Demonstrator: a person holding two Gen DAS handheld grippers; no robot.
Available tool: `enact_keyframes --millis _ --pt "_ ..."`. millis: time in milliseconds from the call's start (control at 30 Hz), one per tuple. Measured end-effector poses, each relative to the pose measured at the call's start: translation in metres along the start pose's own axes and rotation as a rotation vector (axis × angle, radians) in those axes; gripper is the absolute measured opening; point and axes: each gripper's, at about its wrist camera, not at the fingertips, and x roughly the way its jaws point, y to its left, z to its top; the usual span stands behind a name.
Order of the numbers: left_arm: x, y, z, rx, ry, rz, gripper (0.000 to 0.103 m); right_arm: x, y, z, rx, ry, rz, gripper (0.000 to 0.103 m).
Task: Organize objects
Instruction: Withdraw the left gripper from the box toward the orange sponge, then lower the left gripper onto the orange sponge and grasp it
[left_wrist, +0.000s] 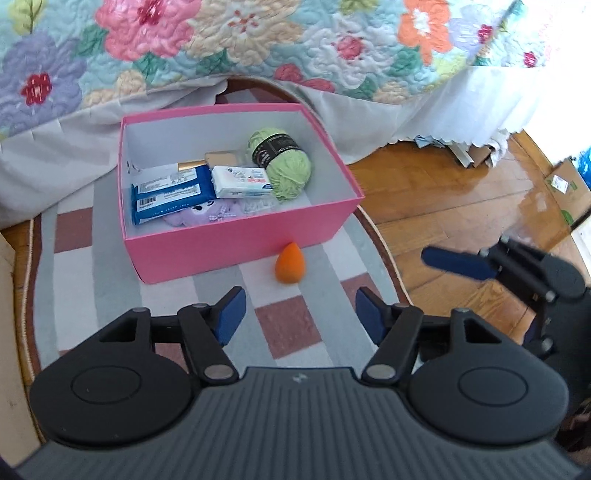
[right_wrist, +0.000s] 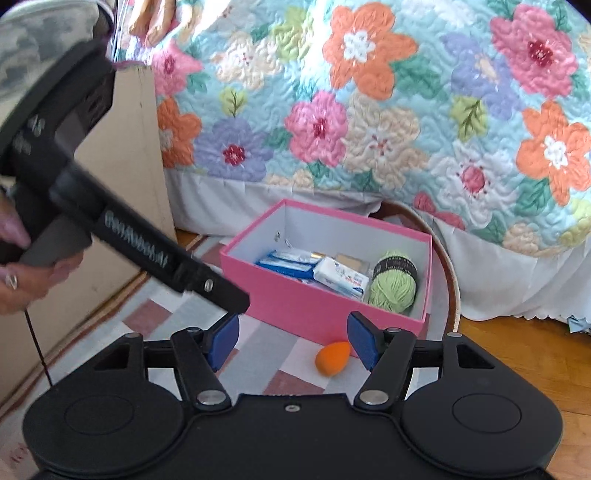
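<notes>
We see a pink box (left_wrist: 236, 243) on the checked rug (left_wrist: 74, 295) at about 11 o'clock from our left gripper (left_wrist: 300, 318), open-topped, by the bed under its floral quilt (left_wrist: 221, 40). Going left to right inside it: a blue wipes pack (left_wrist: 171, 195), a purple plush (left_wrist: 207, 216) partly under that pack, a white tissue pack (left_wrist: 242, 180), then a green yarn ball (left_wrist: 286, 164) at the right end. An orange sponge (left_wrist: 289, 264) lies on the rug just in front of the box, at 12 o'clock — outside it, touching neither gripper. Our left gripper's jaws are spread and hold nothing. Our right gripper (right_wrist: 293, 341) hovers low with jaws likewise spread; the sponge shows between its fingertips, slightly toward 1 o'clock.
</notes>
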Motion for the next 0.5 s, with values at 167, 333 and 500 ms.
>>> enact_keyframes --millis 167,333,500 --pt "0.026 0.010 -0.001 -0.003 -0.011 -0.029 0.065 0.036 -0.004 -0.018 -0.004 0.023 -0.001 0.071" --pt "0.062 0.013 -0.005 -0.011 -0.010 -0.059 0.065 0.076 -0.011 -0.035 0.029 0.034 0.013 0.074" --pt "0.099 0.015 -0.008 -0.006 -0.038 -0.080 0.065 0.116 -0.023 -0.053 0.120 0.057 -0.033 0.074"
